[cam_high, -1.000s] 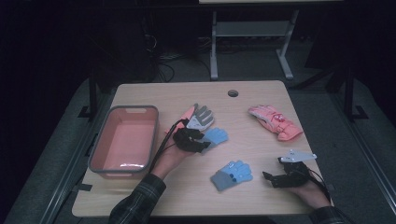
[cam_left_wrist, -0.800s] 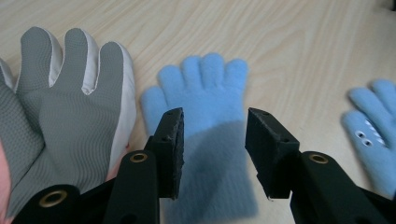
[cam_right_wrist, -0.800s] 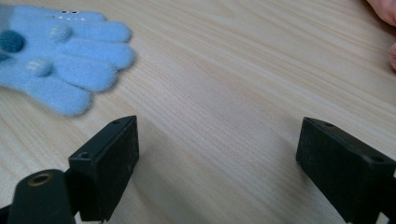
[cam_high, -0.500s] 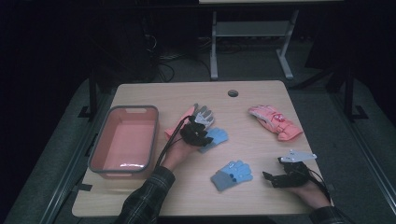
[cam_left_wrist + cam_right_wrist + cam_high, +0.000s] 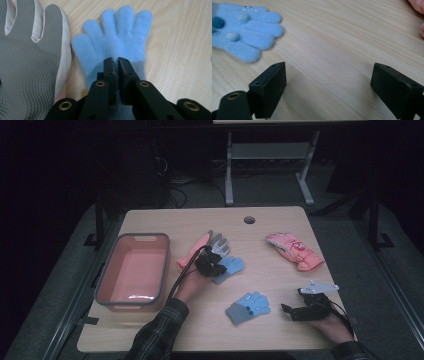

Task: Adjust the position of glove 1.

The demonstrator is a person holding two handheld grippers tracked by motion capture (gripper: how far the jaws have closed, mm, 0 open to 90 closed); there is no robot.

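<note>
A plain light-blue glove [image 5: 117, 37] lies palm-flat on the wooden table [image 5: 270, 285], fingers pointing away. My left gripper [image 5: 116, 62] is shut on its cuff end; it sits mid-table [image 5: 216, 268] by the blue glove [image 5: 231, 267]. To its left lies a grey-and-white glove [image 5: 27, 57], over a coral glove [image 5: 192, 254] in the high view. A second blue glove with dots [image 5: 242, 32] lies near the front [image 5: 248, 307]. My right gripper [image 5: 328, 75] stands open over bare wood at the front right [image 5: 286, 309].
A salmon bin with a grey rim [image 5: 105, 277] stands at the table's left. A pink glove pair [image 5: 293, 251] lies at the back right. A round cable hole [image 5: 249, 219] sits near the far edge. The floor beyond is dark, with a stand's legs.
My left gripper edged slightly forward onto the plain blue glove's cuff. The right gripper and the other gloves stayed put.
</note>
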